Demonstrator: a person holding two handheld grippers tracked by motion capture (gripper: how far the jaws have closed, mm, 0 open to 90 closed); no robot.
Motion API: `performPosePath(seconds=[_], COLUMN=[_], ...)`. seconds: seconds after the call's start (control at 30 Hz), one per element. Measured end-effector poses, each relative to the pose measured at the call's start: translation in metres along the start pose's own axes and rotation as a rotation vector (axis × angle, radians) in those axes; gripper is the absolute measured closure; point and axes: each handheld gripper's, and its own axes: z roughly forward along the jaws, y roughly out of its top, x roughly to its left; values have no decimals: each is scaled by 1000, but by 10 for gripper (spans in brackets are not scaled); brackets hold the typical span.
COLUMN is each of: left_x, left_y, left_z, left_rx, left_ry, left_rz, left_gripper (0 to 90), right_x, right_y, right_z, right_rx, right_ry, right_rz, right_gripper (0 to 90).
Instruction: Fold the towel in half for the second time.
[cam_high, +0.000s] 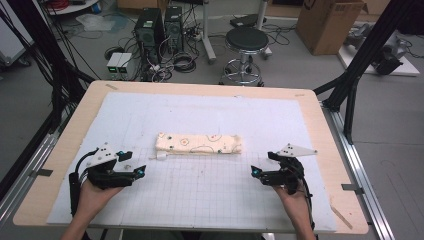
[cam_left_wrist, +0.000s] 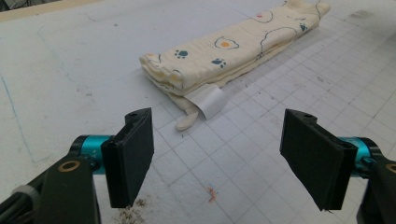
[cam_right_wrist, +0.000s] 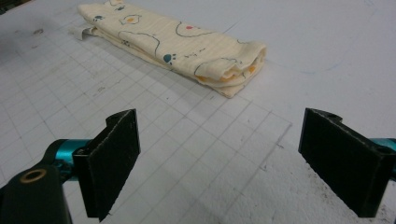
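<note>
Folded cream cotton cloth w/ egg and paw prints (cam_high: 198, 144) lies mid-table on white gridded mat (cam_high: 210, 195), long axis across, white label tab (cam_left_wrist: 208, 101) sticking out at its left end. Left gripper (cam_high: 131, 164) and right gripper (cam_high: 262, 169) flank it, near but apart, both w/ jaws wide, nothing between. Judgement: approach each short end low and level, pinch all layers together, not top ply only, and avoid grabbing the tab alone.
</note>
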Motion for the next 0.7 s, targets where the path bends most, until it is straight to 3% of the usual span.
performPosePath(seconds=[0.7], left_x=[-6], left_y=[-12], left_z=[-9], left_rx=[7], left_ry=[24], left_rz=[5], left_gripper=[250], right_x=[3], right_y=[-20], right_z=[-17], right_rx=[5], right_ry=[-34], right_rz=[5], right_gripper=[120])
